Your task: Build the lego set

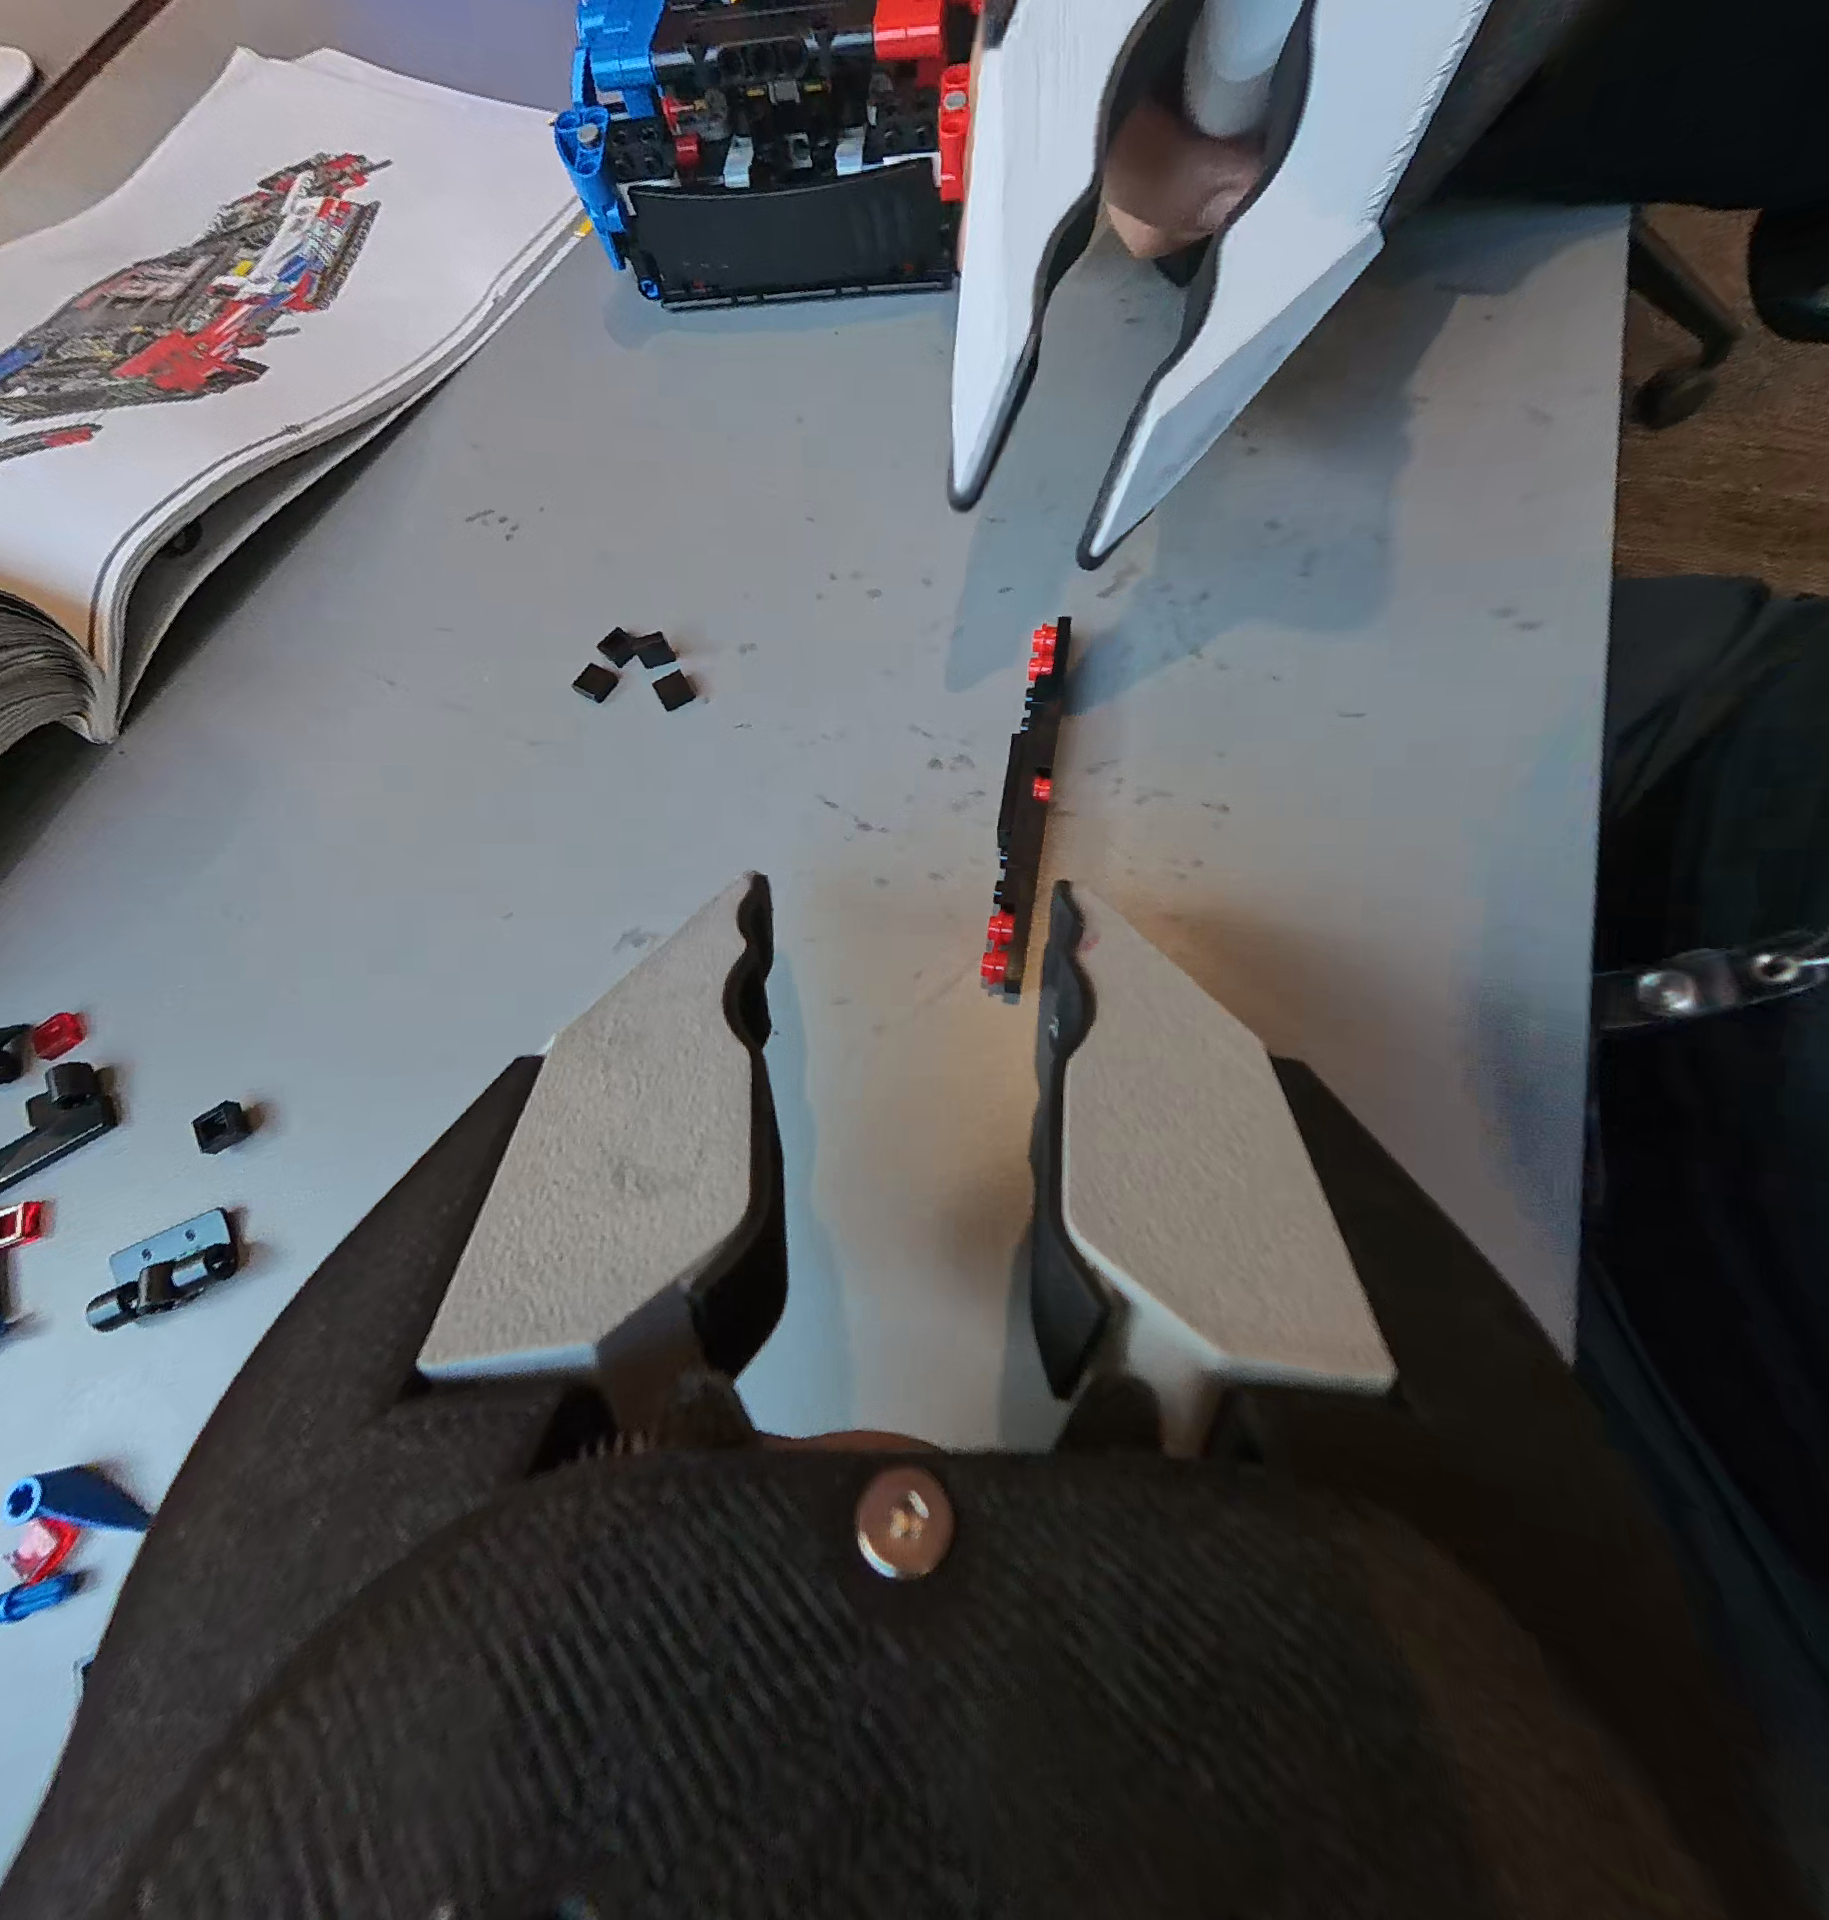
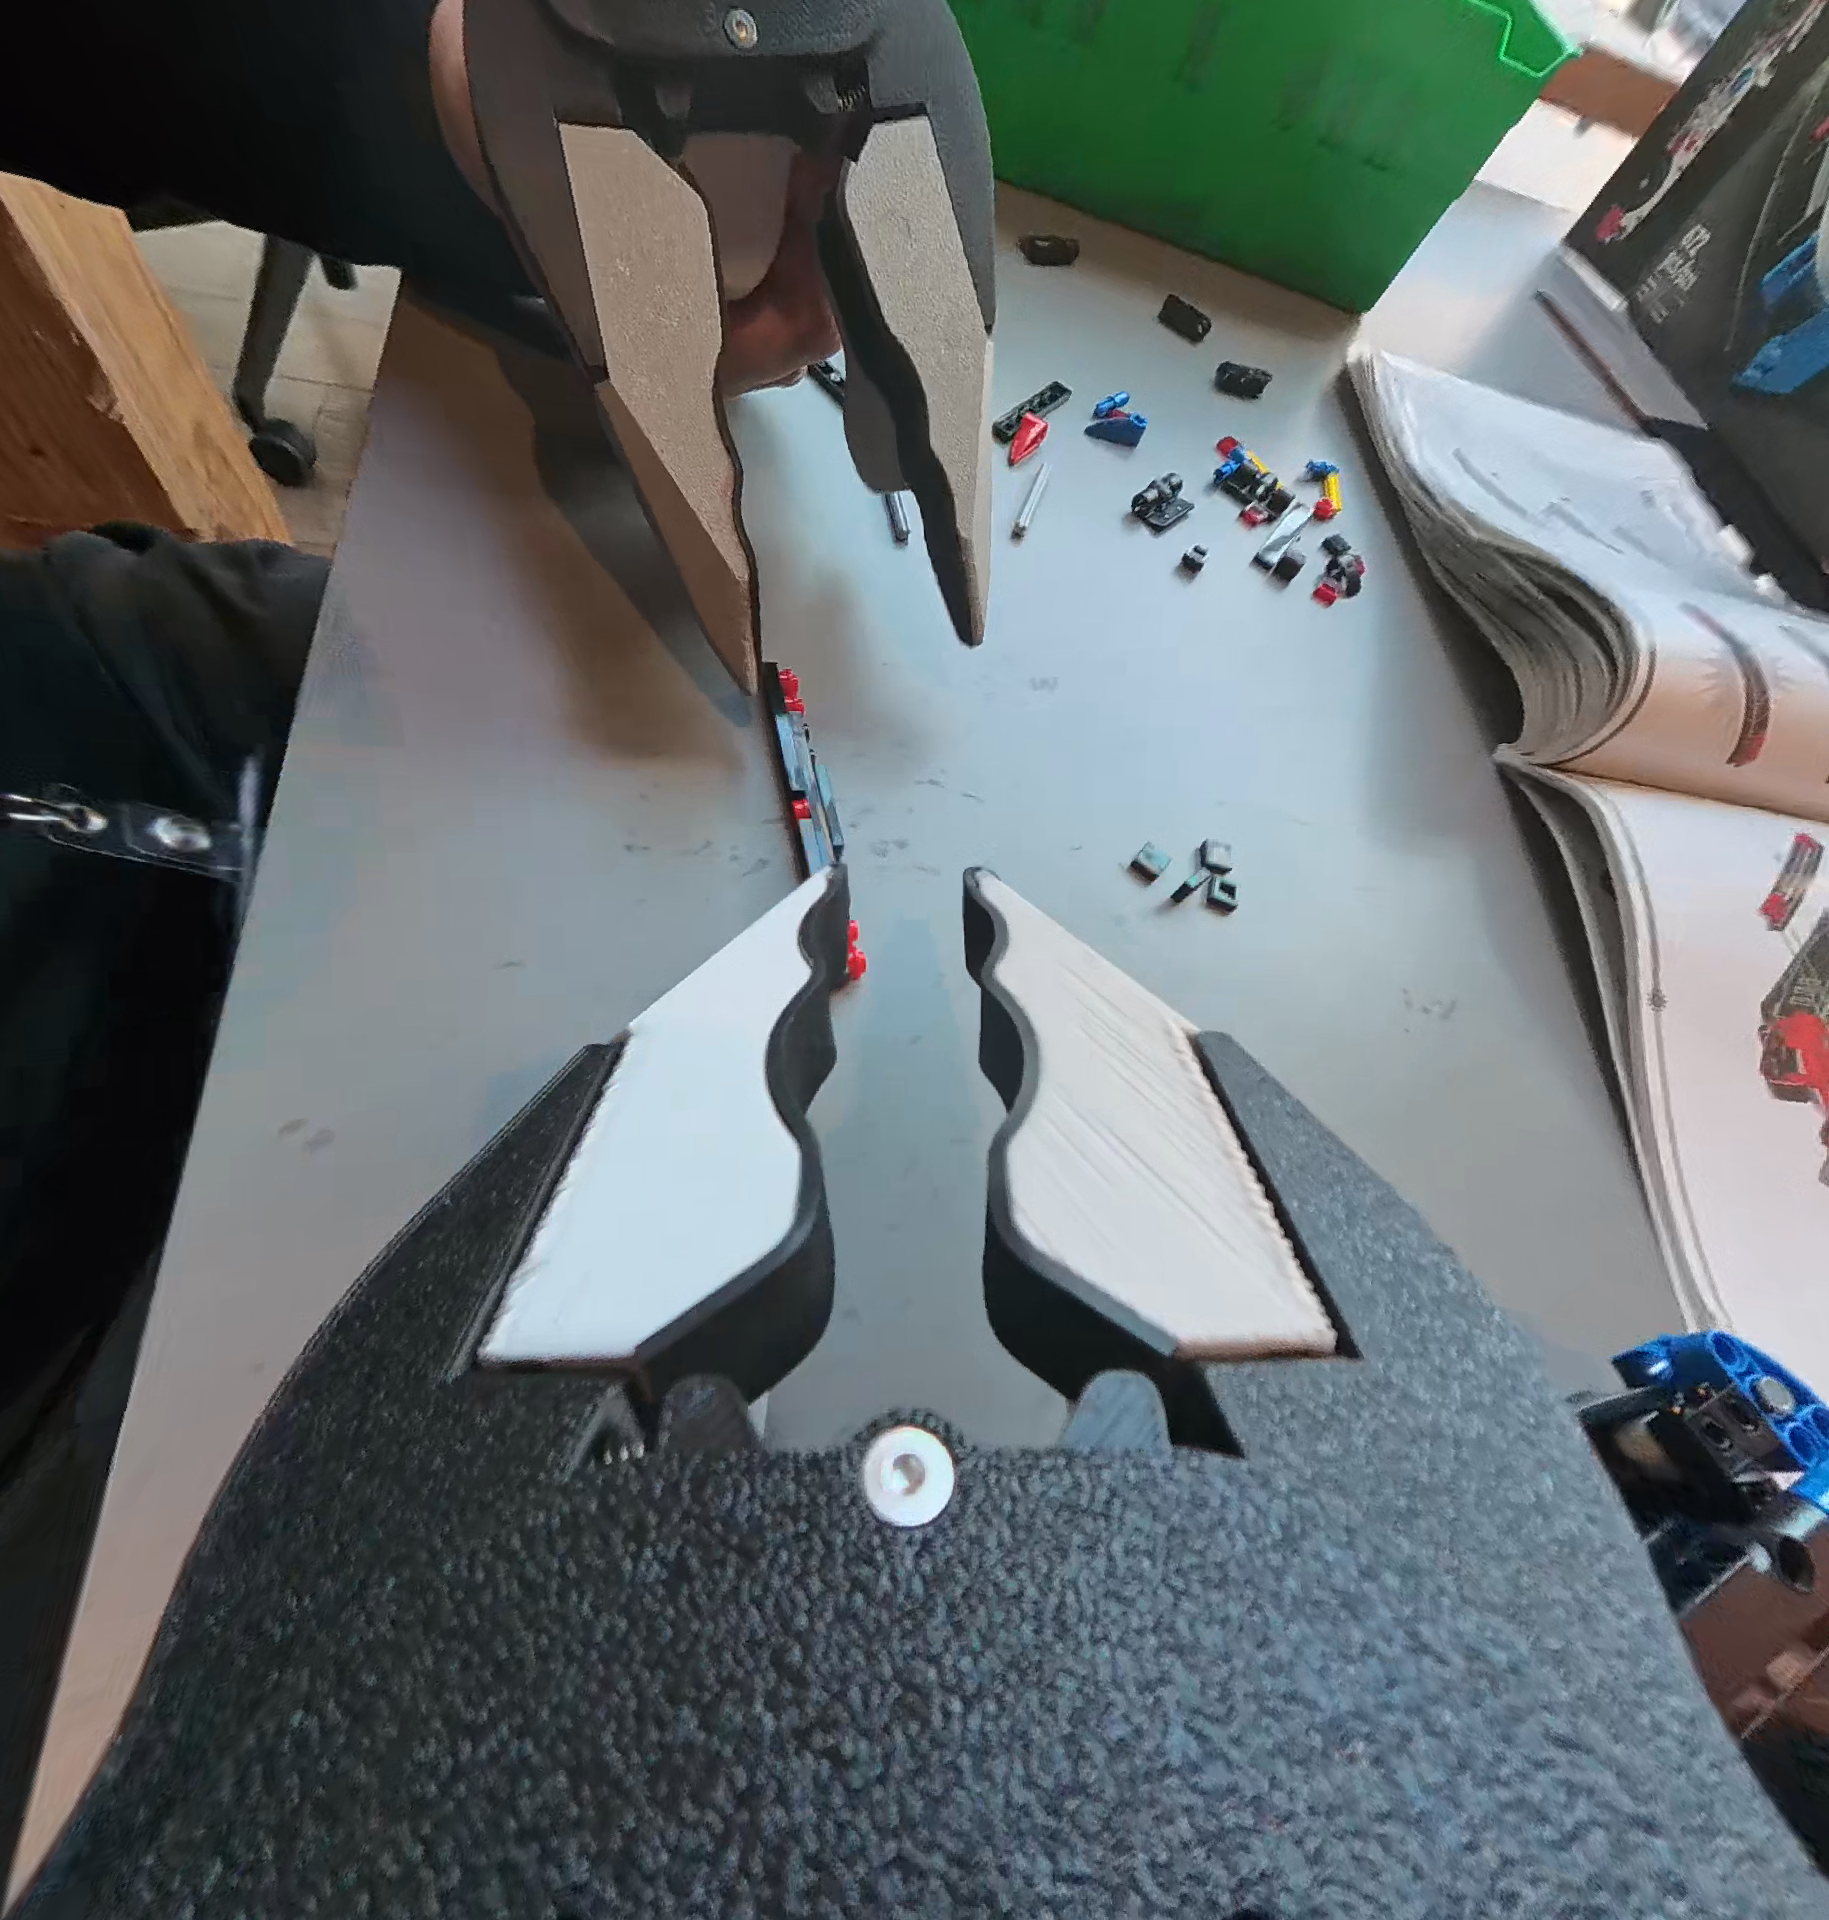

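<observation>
A grey bench (image 1: 1305, 935) carries a narrow black strip with red pins (image 1: 1029, 810), standing on edge near the person's side. The left gripper (image 1: 905, 894) and right gripper (image 2: 905, 883) face each other at its ends, fingers open, holding nothing. I would pinch both ends squarely so it cannot tip. The strip's far face is hidden; four black tiles (image 1: 635, 667) lie nearby, the instruction booklet (image 1: 214, 312) beyond.

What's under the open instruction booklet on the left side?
A small black piece peeks out beneath the instruction booklet, resting on the grey table. Whatever else lies under the pages is covered.
</observation>
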